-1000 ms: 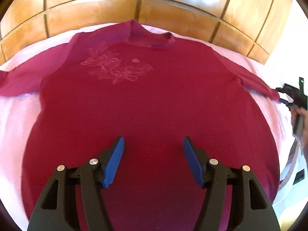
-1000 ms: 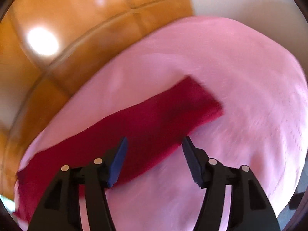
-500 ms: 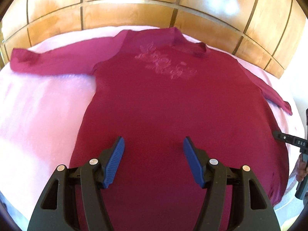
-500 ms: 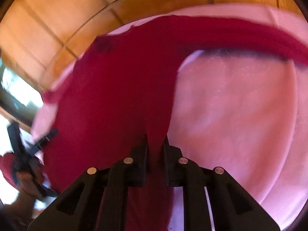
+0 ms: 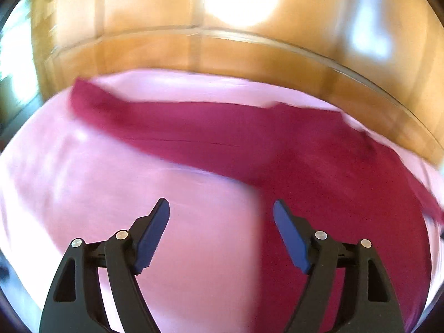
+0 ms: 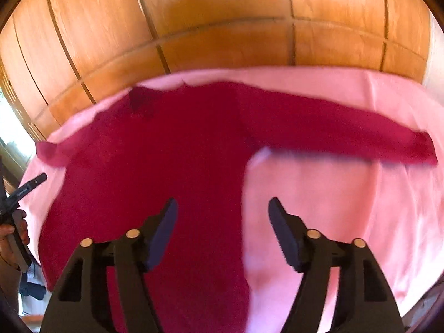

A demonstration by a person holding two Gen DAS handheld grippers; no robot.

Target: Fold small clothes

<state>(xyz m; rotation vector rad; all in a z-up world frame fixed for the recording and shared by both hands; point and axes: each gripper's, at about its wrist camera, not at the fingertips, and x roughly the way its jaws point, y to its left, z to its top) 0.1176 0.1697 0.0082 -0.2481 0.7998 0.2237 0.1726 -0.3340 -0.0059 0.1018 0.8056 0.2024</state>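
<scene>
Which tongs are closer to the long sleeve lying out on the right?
Right. The right tongs hang open over the dress edge just below that sleeve; the left tongs are across the dress.

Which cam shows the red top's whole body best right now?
Right wrist view. The red top shows its collar, torso and one full sleeve spread on the pink sheet, only mildly blurred. The left wrist view catches one sleeve and part of the torso, cut off at the right and heavily smeared.

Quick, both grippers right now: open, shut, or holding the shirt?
Left gripper: open, jaws have just been opening, nothing between them.
Right gripper: open, jaws have just been opening, hanging over the red shirt, not gripping it.
</scene>
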